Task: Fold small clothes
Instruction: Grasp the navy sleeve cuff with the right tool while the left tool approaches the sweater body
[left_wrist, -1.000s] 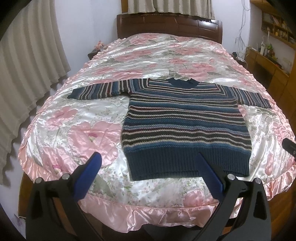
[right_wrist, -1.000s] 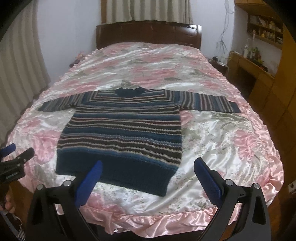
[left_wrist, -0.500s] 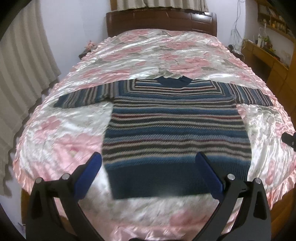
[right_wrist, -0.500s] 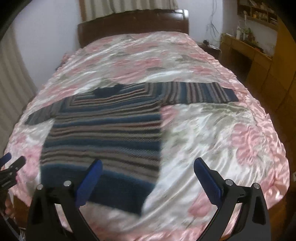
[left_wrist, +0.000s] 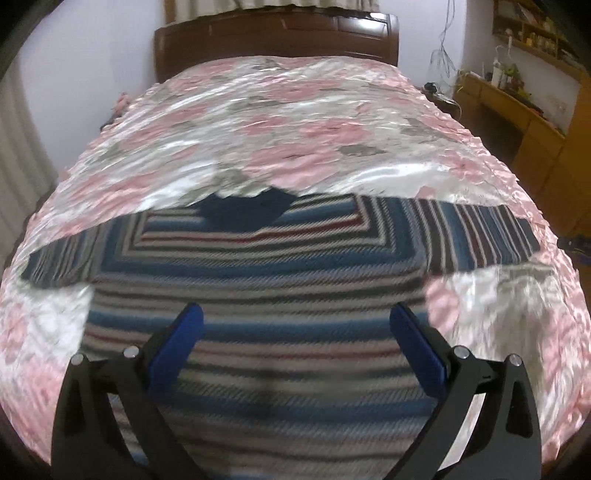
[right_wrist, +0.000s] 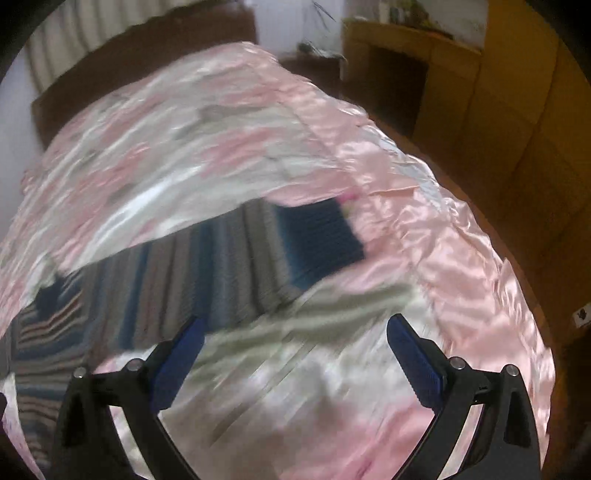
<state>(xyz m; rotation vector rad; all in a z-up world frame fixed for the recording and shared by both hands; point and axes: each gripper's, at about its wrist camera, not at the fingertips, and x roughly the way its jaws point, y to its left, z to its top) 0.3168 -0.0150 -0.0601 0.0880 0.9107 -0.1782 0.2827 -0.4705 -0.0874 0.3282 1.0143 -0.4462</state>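
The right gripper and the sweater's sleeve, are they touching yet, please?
Apart: the right wrist view shows the open right gripper over bare bedspread, the sleeve beyond its fingertips.

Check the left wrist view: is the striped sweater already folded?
No. The striped sweater lies flat on the floral bedspread, both sleeves spread out sideways.

A bed (left_wrist: 295, 122) with a shiny pink flowered cover carried 1 striped sweater (left_wrist: 258, 280), spread flat, both sleeves stretched out sideways.
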